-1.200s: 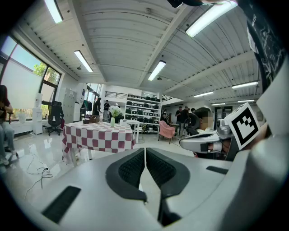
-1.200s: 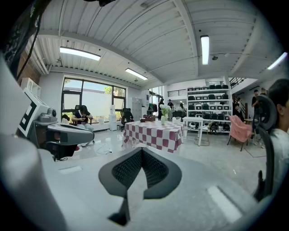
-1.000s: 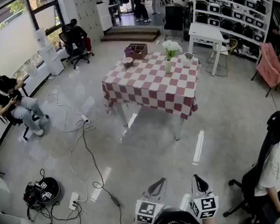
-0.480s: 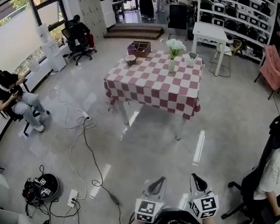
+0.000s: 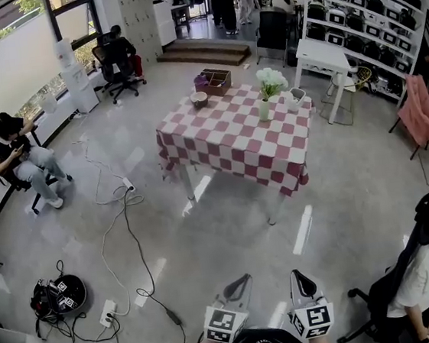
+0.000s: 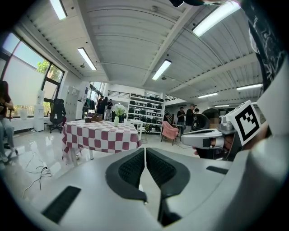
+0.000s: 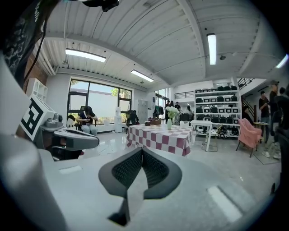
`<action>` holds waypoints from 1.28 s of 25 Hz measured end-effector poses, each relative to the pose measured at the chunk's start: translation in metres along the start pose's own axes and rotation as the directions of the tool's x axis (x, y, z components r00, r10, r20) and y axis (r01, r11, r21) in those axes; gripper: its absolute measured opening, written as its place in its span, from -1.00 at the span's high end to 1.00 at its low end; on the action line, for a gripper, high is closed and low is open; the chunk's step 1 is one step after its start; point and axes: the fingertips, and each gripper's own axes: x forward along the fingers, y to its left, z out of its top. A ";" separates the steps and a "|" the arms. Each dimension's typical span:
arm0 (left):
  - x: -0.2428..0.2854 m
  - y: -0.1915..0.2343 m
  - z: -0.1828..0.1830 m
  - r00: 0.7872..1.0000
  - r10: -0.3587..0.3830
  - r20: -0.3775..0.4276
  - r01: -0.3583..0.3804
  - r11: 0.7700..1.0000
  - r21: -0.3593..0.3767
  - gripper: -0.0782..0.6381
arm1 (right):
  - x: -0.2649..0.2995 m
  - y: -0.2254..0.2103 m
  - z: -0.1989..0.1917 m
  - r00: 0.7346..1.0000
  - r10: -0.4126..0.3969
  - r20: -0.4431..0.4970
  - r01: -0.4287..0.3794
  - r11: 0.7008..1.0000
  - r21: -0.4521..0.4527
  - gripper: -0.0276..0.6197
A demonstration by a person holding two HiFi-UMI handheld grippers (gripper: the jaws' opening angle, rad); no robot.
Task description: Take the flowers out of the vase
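Claws: two; the left claw [image 6: 144, 155] is pinched together, pad against pad, with nothing between; the right claw [image 7: 142, 157] is closed the same way and empty; in the head view both sit side by side at the bottom edge, pointing toward the surface [image 5: 226, 138]
Flowers: one bunch of white flowers [image 5: 268, 78], upright in one pale vase [image 5: 264, 110]; the vase stands on the far right part of the surface, well apart from both claws
Surface: one, draped in a red-and-white checked cloth; it also carries one bowl [image 5: 198, 97], one wooden box [image 5: 215, 78] at the far left corner and one white container [image 5: 293, 100] near the vase
People: three seated; one person by the windows [image 5: 16, 155], one person on a far chair [image 5: 118, 51], one person at lower right [image 5: 428, 258]; a standing group fills the far doorway, and its number cannot be told
In the way: grey floor [image 5: 228, 227] lies between the claws and the surface; one cable [image 5: 124, 223] snakes over it to the left, down to a power strip [image 5: 106, 314]; a black round device [image 5: 58, 295] sits near that
Around: one white desk [image 5: 323, 54] and shelving [image 5: 365, 7] behind the surface on the right; one pink chair [image 5: 419, 109] further right
Head view only: the cable, the power strip, the black device, the cloth seen from above
Gripper views only: the ceiling light strips; each view shows the other claw's body and marker cube at its edge; the left gripper view has the surface left of its jaws, the right gripper view straight above them
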 end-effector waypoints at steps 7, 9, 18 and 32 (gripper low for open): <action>0.040 0.032 0.013 1.000 -0.024 -0.006 0.024 1.000 0.007 0.73 | 0.045 -0.014 0.011 1.000 -0.009 0.000 0.009 1.000 0.013 0.90; 0.055 0.043 0.021 0.999 -0.037 -0.002 0.037 0.999 0.013 0.73 | 0.060 -0.020 0.015 1.000 -0.021 0.000 0.021 1.000 0.018 0.90; 0.102 0.089 0.054 0.994 -0.113 0.006 0.113 0.993 0.046 0.73 | 0.120 -0.030 0.035 0.996 -0.093 -0.002 0.093 0.994 0.056 0.90; 0.135 0.151 0.074 0.979 -0.205 -0.006 0.205 0.977 0.061 0.73 | 0.189 -0.026 0.052 0.983 -0.185 -0.001 0.184 0.976 0.114 0.90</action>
